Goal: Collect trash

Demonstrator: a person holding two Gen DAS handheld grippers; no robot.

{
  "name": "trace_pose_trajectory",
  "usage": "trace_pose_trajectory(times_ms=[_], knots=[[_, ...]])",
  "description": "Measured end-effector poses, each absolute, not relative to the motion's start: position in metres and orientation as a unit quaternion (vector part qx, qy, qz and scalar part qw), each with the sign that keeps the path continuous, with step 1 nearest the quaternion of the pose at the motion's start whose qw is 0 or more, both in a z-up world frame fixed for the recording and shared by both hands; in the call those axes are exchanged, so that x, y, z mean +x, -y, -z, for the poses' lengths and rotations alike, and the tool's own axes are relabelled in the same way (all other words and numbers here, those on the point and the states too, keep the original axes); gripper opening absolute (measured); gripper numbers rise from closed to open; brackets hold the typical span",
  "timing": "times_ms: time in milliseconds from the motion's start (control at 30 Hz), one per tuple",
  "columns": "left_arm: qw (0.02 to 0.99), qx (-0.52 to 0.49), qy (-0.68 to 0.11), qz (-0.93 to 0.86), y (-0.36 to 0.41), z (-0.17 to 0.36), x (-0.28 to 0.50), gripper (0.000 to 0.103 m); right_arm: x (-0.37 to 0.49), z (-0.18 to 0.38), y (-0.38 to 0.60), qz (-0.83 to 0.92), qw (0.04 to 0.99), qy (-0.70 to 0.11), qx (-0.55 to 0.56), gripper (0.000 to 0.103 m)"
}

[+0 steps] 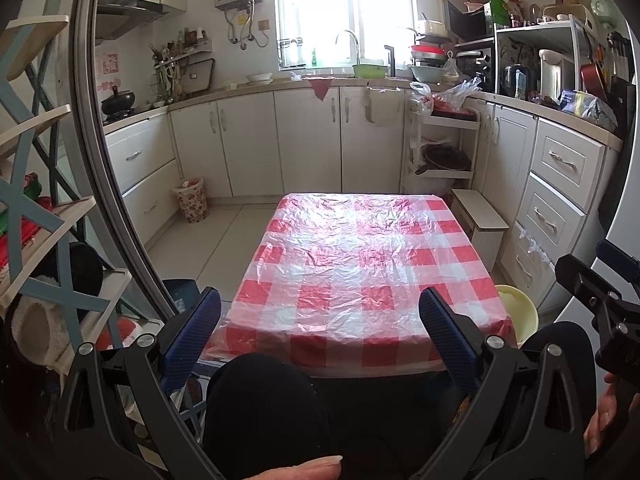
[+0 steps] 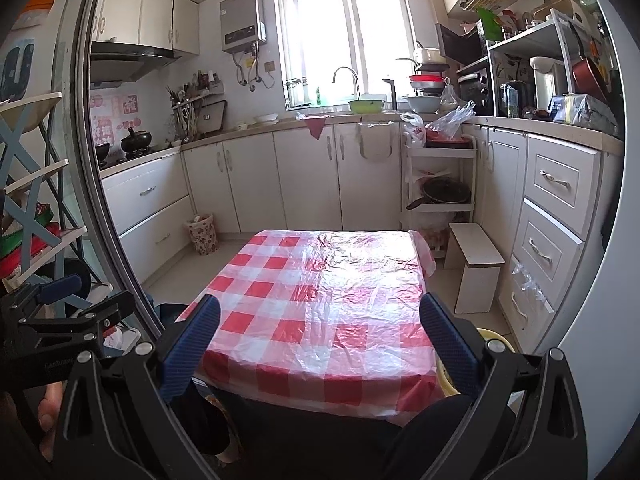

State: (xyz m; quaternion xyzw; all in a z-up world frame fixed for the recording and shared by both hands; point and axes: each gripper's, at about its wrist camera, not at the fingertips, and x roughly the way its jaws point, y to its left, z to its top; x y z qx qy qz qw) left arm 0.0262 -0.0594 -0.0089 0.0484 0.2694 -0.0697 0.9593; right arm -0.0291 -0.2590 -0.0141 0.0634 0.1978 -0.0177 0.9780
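A table with a red-and-white checked plastic cover (image 1: 360,272) stands in front of me; it also shows in the right wrist view (image 2: 320,304). I see no trash on its top. My left gripper (image 1: 320,336) is open and empty, held at the table's near edge. My right gripper (image 2: 320,344) is open and empty, also at the near edge. A floral waste bin (image 1: 191,199) stands on the floor by the left cabinets; it also shows in the right wrist view (image 2: 203,234). The right gripper's body (image 1: 600,304) shows at the left view's right edge.
A yellow bowl-like stool (image 1: 516,312) sits at the table's right front corner. A white step stool (image 2: 476,264) and a white trolley (image 2: 440,176) stand to the right. Cabinets (image 1: 304,140) line the back wall. A blue-framed shelf (image 1: 36,216) stands at left.
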Motion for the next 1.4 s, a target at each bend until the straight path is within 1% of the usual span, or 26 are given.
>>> trace_pose_trajectory(times_ms=[1400], knots=[[0.959, 0.048, -0.273, 0.062, 0.0572, 0.0108, 0.0267, 0.095, -0.0286, 0.0162, 0.2572, 0.020, 0.978, -0.201, 0.061, 0.096]])
